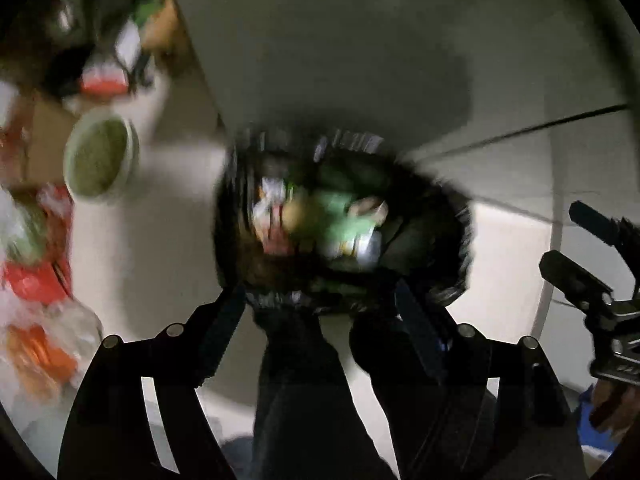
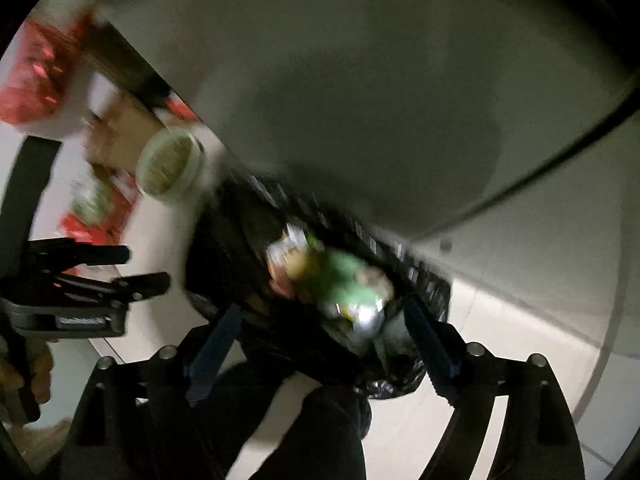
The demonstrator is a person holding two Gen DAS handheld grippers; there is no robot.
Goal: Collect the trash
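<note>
With my left gripper (image 1: 320, 300) and right gripper (image 2: 324, 312) both spread wide and empty above the trash-filled black bin bag (image 1: 424, 208) on the floor, I should seat each over opposite rim edges before closing.

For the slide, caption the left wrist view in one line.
Open left tool above a bin with a black liner, full of blurred colourful trash; right tool alongside.
</note>
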